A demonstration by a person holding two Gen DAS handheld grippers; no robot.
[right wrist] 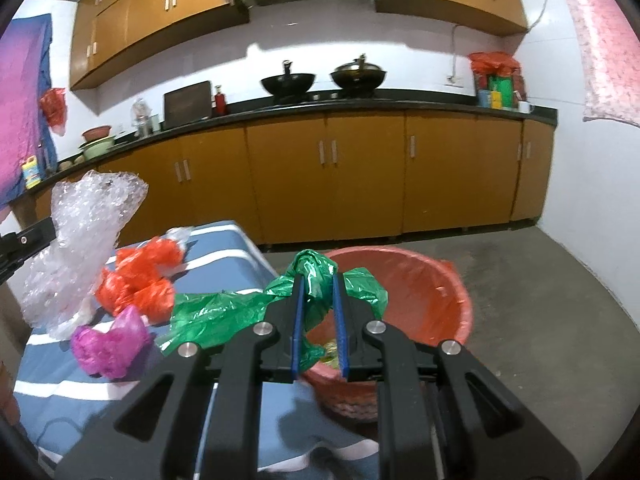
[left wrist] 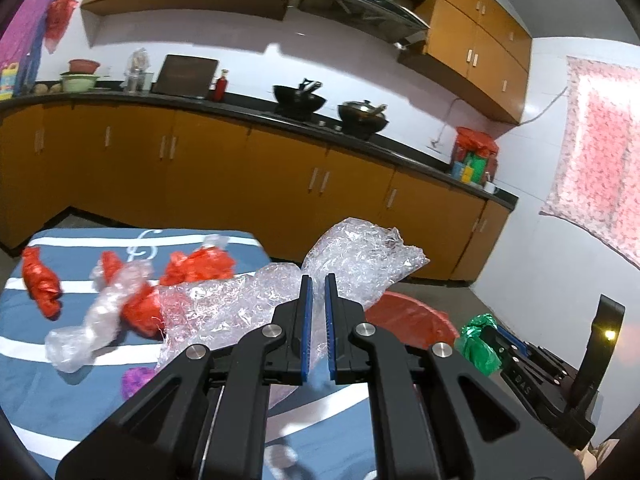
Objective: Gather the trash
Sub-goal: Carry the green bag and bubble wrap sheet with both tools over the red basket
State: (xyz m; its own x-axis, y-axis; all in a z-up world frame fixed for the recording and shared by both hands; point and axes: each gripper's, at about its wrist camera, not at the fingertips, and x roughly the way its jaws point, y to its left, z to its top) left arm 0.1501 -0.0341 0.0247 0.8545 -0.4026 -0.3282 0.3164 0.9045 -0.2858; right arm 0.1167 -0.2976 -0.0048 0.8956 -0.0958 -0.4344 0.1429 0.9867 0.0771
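Observation:
My left gripper (left wrist: 318,280) is shut on a crumpled clear plastic sheet (left wrist: 360,256) and holds it above the blue striped table (left wrist: 48,400); the sheet also shows in the right wrist view (right wrist: 80,240). My right gripper (right wrist: 318,280) is shut on a green plastic bag (right wrist: 248,308) and holds it over the near rim of the red bin (right wrist: 424,292). The green bag (left wrist: 478,344) and bin (left wrist: 408,316) also show in the left wrist view. Red plastic wads (left wrist: 40,280), a twisted clear wad (left wrist: 96,320) and a purple bag (right wrist: 108,344) lie on the table.
The red bin stands on the grey floor (right wrist: 540,320) to the right of the table. Orange kitchen cabinets (right wrist: 360,172) with a black counter run along the far wall, with two woks (right wrist: 288,82) on the stove.

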